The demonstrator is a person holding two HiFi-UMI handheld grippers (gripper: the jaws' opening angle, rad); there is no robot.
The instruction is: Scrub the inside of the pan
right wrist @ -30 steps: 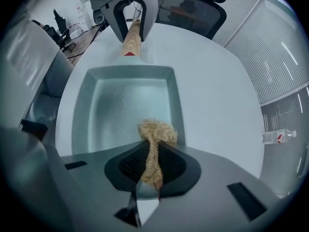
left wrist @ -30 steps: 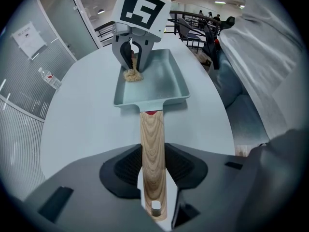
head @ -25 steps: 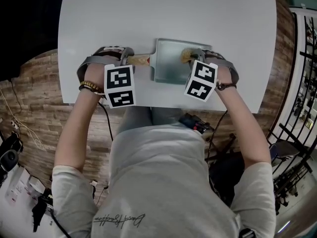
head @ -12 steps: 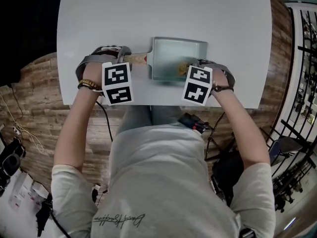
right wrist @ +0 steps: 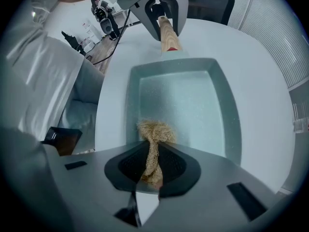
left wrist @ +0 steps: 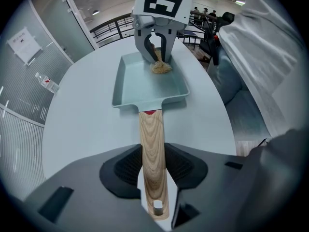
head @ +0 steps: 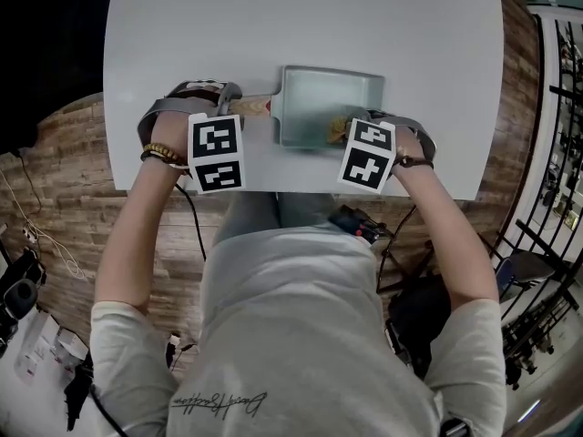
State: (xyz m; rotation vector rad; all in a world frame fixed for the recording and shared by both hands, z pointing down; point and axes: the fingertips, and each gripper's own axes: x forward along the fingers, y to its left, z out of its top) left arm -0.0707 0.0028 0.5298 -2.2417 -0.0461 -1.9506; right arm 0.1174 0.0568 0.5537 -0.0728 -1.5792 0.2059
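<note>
So the left gripper is clamped on the wooden handle of the square teal pan, which sits flat on the white table. The right gripper pinches a tan fibre scrubber, down inside the pan's near-right corner.

Grey T-shirt, beaded bracelet

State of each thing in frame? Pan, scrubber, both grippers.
pan: flat on white table, open side up.
wooden handle: clamped by left gripper.
fibre scrubber: pinched by right gripper, tuft inside pan, end opposite handle.
left gripper: shut on wooden handle.
right gripper: shut on fibre scrubber.
</note>
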